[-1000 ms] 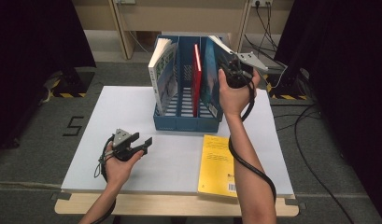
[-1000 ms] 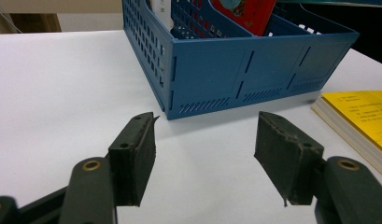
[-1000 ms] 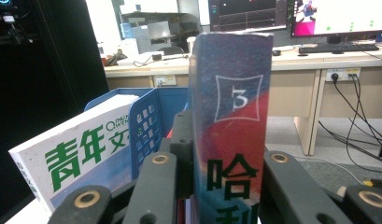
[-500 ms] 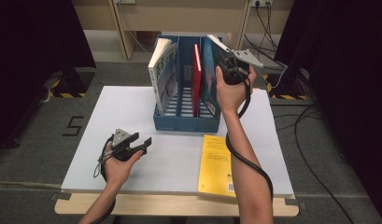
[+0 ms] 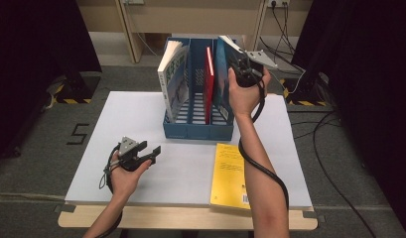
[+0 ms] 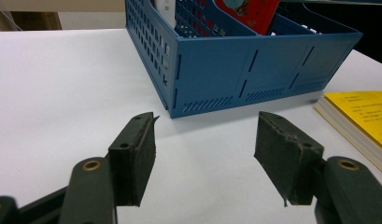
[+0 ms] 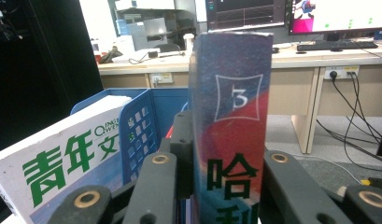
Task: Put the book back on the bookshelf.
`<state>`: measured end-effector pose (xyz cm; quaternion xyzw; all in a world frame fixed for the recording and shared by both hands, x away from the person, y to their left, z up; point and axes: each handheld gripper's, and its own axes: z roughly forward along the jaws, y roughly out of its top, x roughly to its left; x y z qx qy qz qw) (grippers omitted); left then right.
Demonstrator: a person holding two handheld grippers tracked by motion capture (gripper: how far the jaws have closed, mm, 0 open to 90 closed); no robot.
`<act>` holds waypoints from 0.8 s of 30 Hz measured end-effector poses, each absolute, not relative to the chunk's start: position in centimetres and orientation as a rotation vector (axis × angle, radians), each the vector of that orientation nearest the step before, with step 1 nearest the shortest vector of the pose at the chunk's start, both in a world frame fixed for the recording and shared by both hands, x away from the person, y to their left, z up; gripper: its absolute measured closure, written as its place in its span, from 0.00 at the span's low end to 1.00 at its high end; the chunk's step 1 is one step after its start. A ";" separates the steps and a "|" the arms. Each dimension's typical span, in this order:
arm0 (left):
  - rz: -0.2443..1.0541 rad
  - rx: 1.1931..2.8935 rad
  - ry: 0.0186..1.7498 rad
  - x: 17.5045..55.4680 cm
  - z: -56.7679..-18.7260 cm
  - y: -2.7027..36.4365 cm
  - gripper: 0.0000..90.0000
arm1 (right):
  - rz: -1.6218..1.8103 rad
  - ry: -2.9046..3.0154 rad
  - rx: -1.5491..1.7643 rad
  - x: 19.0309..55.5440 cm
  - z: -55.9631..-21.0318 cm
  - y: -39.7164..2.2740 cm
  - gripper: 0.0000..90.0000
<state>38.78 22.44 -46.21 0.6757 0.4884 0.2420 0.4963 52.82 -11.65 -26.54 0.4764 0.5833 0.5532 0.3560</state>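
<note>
Jaws clamped on the blue book (image 7: pixel 230 140) by its spine.
Right gripper (image 5: pixel 241 67) holds it over the blue file rack (image 5: pixel 198 130); left gripper (image 6: pixel 205 158) gapes, empty, above the desk (image 5: pixel 141 114).

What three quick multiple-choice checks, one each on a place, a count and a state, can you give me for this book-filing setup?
1. Where does the yellow book lie?
A. flat on the table, in front of the blue file rack
B. upright in the rack
C. on the floor

2. How many books stand in the rack?
A. one
B. three
C. five

3. What is the right tool doing?
A. hanging open over the table
B. clamped on the blue book in the rack's right slot
C. gripping the yellow book

Answers: 1 A, the high view shows it flat by the table's near edge. 2 B, a white, a red and a blue one. 3 B, the right gripper view shows jaws against both covers.
</note>
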 end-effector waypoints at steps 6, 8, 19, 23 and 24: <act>0.584 1.639 1.186 38.8 -46.2 22.4 0.42 | 1.425 1.507 1.232 53.1 -26.5 -11.5 0.83; 0.584 1.639 1.188 38.8 -46.3 22.4 0.42 | 1.422 1.508 1.234 53.2 -26.6 -11.3 0.83; 0.582 1.634 1.187 38.8 -46.3 22.5 0.42 | 1.418 1.507 1.236 53.8 -26.7 -11.0 0.83; 0.583 1.635 1.187 38.8 -46.3 22.5 0.42 | 1.411 1.510 1.233 54.1 -26.8 -10.9 0.83; 0.583 1.635 1.188 38.8 -46.3 22.6 0.42 | 1.410 1.508 1.233 54.1 -26.8 -10.9 0.83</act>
